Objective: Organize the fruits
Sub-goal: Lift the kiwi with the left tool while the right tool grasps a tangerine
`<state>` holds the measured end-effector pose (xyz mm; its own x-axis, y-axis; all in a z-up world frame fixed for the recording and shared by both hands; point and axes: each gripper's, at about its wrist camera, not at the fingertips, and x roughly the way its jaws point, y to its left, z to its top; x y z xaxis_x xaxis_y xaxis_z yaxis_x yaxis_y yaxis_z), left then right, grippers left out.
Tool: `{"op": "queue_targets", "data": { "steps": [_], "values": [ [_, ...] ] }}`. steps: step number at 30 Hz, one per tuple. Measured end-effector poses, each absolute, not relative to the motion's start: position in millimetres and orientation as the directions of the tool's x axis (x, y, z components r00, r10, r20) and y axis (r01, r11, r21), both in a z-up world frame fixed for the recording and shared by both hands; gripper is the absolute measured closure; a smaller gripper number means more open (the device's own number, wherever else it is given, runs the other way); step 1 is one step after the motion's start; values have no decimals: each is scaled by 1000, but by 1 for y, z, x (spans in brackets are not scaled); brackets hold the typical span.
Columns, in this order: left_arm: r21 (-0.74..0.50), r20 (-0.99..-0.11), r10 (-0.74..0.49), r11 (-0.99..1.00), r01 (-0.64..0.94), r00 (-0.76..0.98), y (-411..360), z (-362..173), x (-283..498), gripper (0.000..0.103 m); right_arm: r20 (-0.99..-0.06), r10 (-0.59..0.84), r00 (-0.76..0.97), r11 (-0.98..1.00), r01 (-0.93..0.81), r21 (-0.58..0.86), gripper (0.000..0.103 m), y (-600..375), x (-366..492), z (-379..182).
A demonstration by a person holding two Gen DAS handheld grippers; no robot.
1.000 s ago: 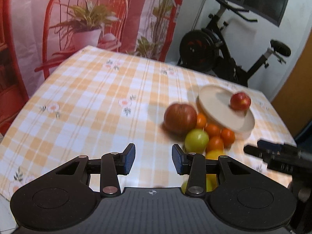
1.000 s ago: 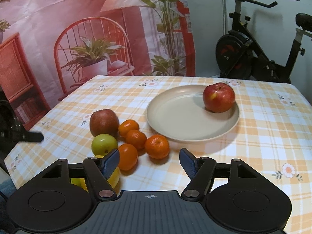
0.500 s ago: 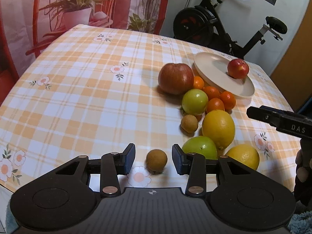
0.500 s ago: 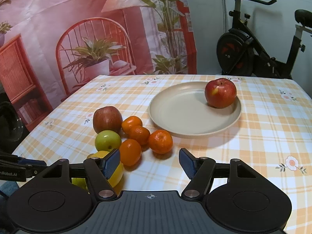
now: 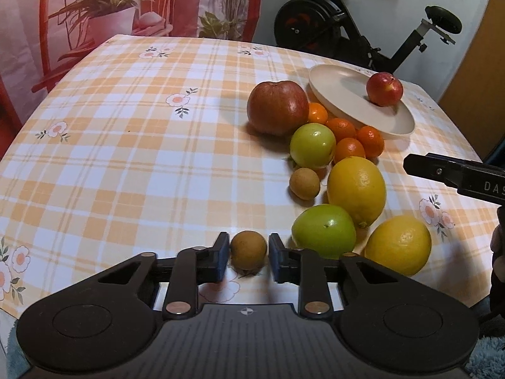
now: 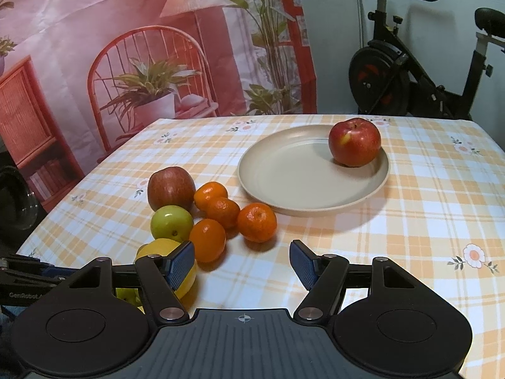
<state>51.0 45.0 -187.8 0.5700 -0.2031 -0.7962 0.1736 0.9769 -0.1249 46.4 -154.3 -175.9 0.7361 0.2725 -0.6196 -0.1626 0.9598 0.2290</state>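
A small brown fruit [image 5: 248, 249] lies on the checked tablecloth at the near edge of the pile. My left gripper [image 5: 248, 254] is closing on it, and both pads touch its sides. Beyond it lie a second brown fruit [image 5: 304, 183], two lemons [image 5: 356, 189], two green fruits [image 5: 323, 230], several mandarins [image 5: 348, 150] and a dark red apple [image 5: 277, 107]. A beige plate [image 6: 284, 170] holds one red apple [image 6: 354, 142]. My right gripper [image 6: 241, 260] hovers open in front of the mandarins [image 6: 256, 222], with nothing between its fingers.
An exercise bike [image 6: 410, 72] stands behind the table's far right corner. A printed backdrop [image 6: 142, 63] hangs behind the far left. The left half of the tablecloth [image 5: 126, 158] is bare. A finger of the right gripper [image 5: 454, 177] reaches in at the right edge of the left wrist view.
My left gripper has sunk and tipped downward toward the near fruits. Its jaws have narrowed from open onto the small brown fruit. The right gripper has stayed where it was.
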Motion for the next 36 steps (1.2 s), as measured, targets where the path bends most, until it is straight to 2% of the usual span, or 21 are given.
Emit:
{"op": "queue_targets", "data": {
  "steps": [9,19,22,27,29,36],
  "values": [
    [-133,-765,-212,976,172,609,47,-180,50,75,-626,276,729,959,-163,233,40,-154,48,-178],
    [-163,-688,-212,977,136,694,55,-161,53,75,-606,272,747,962,-188,200,56,-155,61,-178],
    [-170,-674,-211,977,130,708,56,-158,54,75,-608,258,751,966,-180,187,57,-157,73,-181],
    [-175,-674,-210,977,124,708,57,-159,53,75,-628,258,734,964,-153,216,59,-160,95,-191],
    [-178,-673,-210,977,121,709,59,-159,53,75,-643,266,719,961,-143,237,62,-160,103,-197],
    [-179,-675,-211,976,121,707,60,-159,53,75,-663,288,691,953,-139,269,63,-156,115,-208]
  ]
}}
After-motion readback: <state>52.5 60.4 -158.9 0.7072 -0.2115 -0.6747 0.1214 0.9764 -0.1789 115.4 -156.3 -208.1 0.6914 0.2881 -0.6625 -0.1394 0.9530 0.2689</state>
